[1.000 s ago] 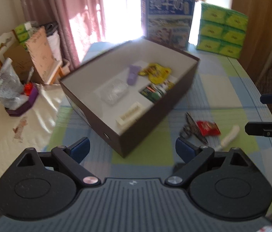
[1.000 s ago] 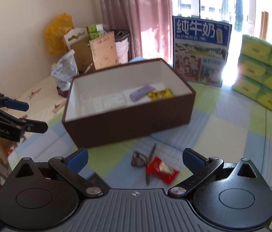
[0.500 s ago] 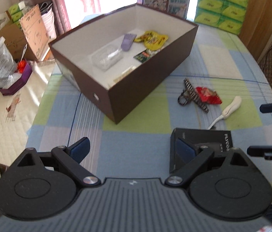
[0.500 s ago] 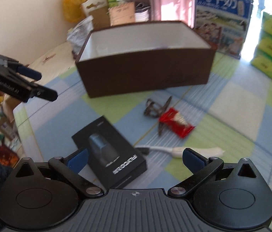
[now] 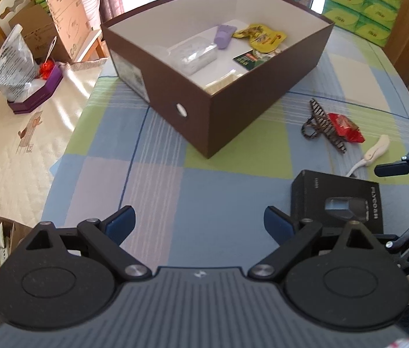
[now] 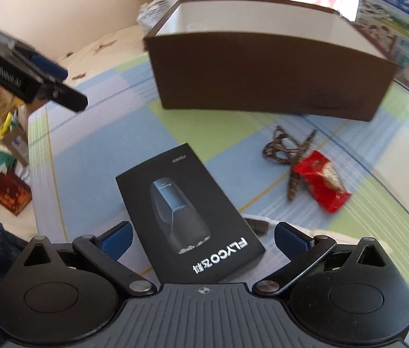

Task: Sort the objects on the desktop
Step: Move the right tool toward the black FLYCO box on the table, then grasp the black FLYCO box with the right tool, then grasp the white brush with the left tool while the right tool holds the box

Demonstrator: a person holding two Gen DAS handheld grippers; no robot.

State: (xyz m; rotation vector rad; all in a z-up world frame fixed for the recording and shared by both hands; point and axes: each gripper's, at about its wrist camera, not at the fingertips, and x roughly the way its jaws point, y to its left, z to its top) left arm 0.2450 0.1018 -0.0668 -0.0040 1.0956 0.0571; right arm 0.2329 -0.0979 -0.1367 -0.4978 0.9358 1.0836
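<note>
A brown box (image 5: 265, 104) with a white inside stands on the checked tablecloth and holds a purple tube (image 5: 224, 35), a yellow packet (image 5: 261, 35), a clear plastic case (image 5: 194, 53) and a green card (image 5: 248, 58). It also shows in the right wrist view (image 6: 262, 78). A black FLYCO shaver box (image 6: 187, 220) lies flat on the cloth, its near end between the fingers of my open right gripper (image 6: 203, 236). It also shows in the left wrist view (image 5: 336, 198). My left gripper (image 5: 200, 221) is open and empty above bare cloth.
A striped hair clip (image 6: 290, 152), a red snack packet (image 6: 322, 181) and a white-handled tool (image 5: 375, 150) lie right of the black box. A milk carton box (image 6: 398, 14) and green tissue packs (image 5: 361, 3) stand behind. The table's left edge (image 5: 68, 145) drops to a cluttered bed.
Both grippers pulled back and tilted down. The right gripper came low over the black shaver box, which now sits between its open fingers. The left gripper now looks down into the brown box.
</note>
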